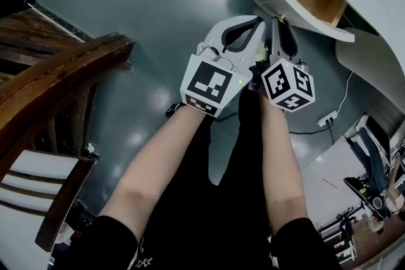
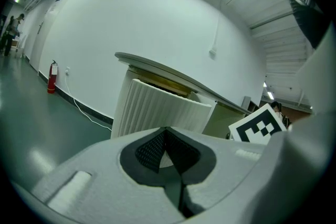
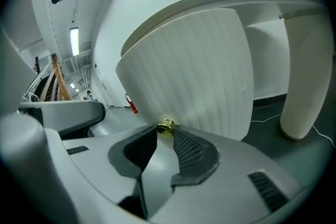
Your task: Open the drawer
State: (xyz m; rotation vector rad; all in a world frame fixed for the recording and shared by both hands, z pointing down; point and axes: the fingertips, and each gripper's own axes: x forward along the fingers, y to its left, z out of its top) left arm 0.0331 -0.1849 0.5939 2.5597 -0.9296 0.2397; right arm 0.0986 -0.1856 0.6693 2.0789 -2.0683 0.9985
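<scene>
The white desk's ribbed drawer (image 1: 281,8) stands pulled out, its wooden inside showing from above. In the right gripper view the curved drawer front (image 3: 194,71) fills the middle, with a small gold knob (image 3: 166,127) at its lower edge. My right gripper (image 3: 166,131) is shut on that knob, which sits between the pad tips. In the head view the right gripper (image 1: 280,23) reaches the drawer front. My left gripper (image 1: 258,23) hovers just left of it, shut and empty; the left gripper view has its jaw tips (image 2: 166,131) meeting, with the drawer (image 2: 157,107) ahead.
A dark wooden chair (image 1: 57,73) with a white seat stands at the left. A power strip (image 1: 327,118) with a cable lies on the grey floor right of my arms. The desk's white leg (image 3: 302,76) stands right of the drawer. Tools lie on a white sheet (image 1: 335,177) at the lower right.
</scene>
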